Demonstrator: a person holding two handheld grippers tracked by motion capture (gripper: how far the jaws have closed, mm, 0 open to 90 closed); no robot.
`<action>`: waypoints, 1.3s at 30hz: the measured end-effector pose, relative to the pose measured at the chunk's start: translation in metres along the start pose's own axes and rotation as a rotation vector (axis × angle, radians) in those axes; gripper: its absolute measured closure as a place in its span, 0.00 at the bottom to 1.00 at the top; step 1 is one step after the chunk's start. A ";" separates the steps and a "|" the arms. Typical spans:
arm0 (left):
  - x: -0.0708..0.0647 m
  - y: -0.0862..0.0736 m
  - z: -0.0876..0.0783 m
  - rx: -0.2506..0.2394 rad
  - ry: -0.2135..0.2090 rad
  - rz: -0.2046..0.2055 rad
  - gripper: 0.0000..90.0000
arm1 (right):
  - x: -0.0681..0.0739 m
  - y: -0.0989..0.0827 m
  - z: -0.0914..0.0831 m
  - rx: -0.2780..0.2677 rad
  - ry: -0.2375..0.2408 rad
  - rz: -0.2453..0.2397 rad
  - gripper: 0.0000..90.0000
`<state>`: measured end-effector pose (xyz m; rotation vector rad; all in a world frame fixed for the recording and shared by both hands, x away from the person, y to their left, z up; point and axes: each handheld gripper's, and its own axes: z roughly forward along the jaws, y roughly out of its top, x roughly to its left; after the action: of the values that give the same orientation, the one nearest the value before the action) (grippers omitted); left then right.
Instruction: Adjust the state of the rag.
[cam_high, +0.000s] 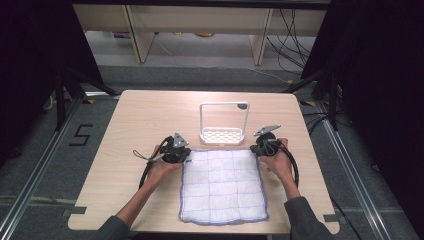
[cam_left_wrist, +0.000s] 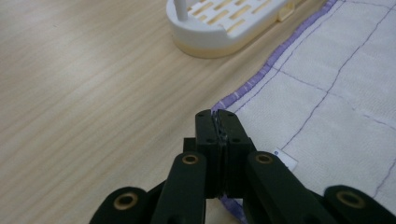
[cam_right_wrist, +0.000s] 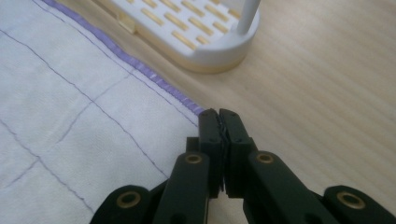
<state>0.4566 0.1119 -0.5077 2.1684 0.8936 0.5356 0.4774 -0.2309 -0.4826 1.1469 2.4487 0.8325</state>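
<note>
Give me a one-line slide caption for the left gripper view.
Left gripper pinching the purple-hemmed corner of a white quilted cloth on the wooden table, white slotted rack just beyond.

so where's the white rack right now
In the high view the white rack stands at the table's centre, just beyond the cloth's far edge, between the two hand-held grippers.

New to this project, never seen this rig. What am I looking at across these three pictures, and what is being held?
There is no robot here: a person stands at a wooden table with a handheld two-jaw gripper in each hand. The high view looks down from above the person's side; the other two come from cameras riding on each gripper, looking along its black jaws.

On the table lie a white cloth with purple edging and, just beyond it, a white slotted rack with a tall loop handle.

The left gripper is shut on the cloth's far left corner, the right gripper on its far right corner. The cloth lies flat.
</note>
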 end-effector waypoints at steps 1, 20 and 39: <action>0.001 0.001 -0.003 -0.006 -0.005 0.006 0.98 | 0.001 0.002 -0.008 -0.020 0.002 0.015 0.99; 0.005 0.025 -0.048 -0.148 -0.013 0.040 0.98 | 0.006 0.018 -0.068 -0.200 0.025 -0.051 0.99; -0.054 -0.029 -0.115 -0.175 -0.124 0.168 0.98 | 0.059 -0.047 -0.121 -0.261 0.087 -0.147 0.99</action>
<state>0.3389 0.1405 -0.4594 2.1011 0.5796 0.5328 0.3525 -0.2543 -0.4191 0.8439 2.3687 1.1359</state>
